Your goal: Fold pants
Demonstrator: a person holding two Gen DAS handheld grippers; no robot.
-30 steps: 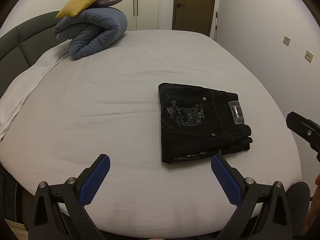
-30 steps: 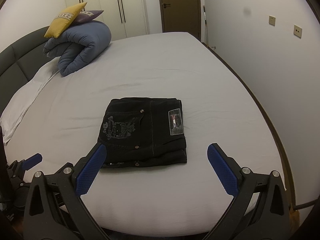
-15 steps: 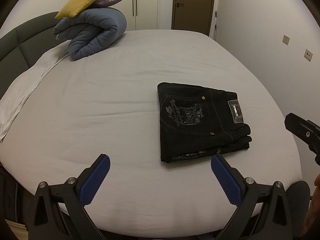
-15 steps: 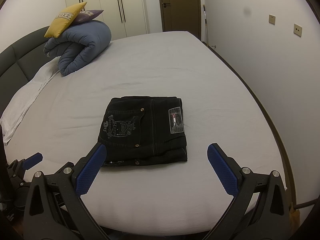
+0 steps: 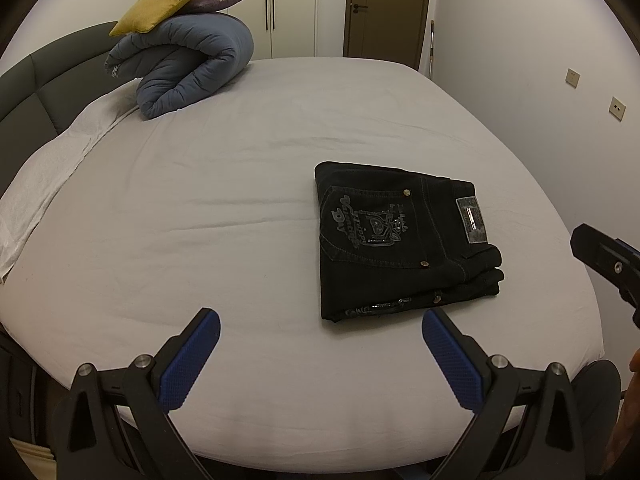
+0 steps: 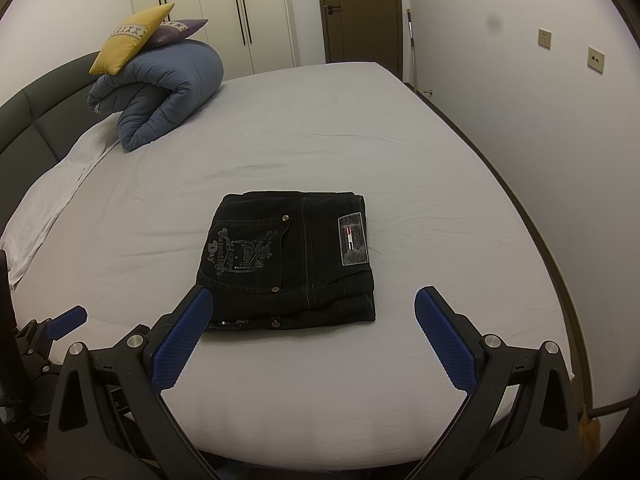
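The pants (image 6: pixel 290 258) are lying folded, just ahead of the right gripper (image 6: pixel 312 316). Both grippers are hanging spread and empty, the left gripper (image 5: pixel 320 332) seemingly farther back.

**Two wrist cameras, both looking across the bed from its near edge**

My left gripper (image 5: pixel 320 340) camera sits low at the near edge of the bed (image 5: pixel 240 200), aimed across the mattress toward the wardrobe (image 5: pixel 248 4) and door (image 5: pixel 386 8). The folded pants (image 5: pixel 400 244) lie right of centre there, and my right gripper (image 5: pixel 608 268) juts in at the right border. My right-hand camera looks the same way from further right, with the pants nearly centred and somewhat nearer. Both views share the mattress, pants, rolled duvet (image 5: pixel 188 64), pillows, headboard and door.
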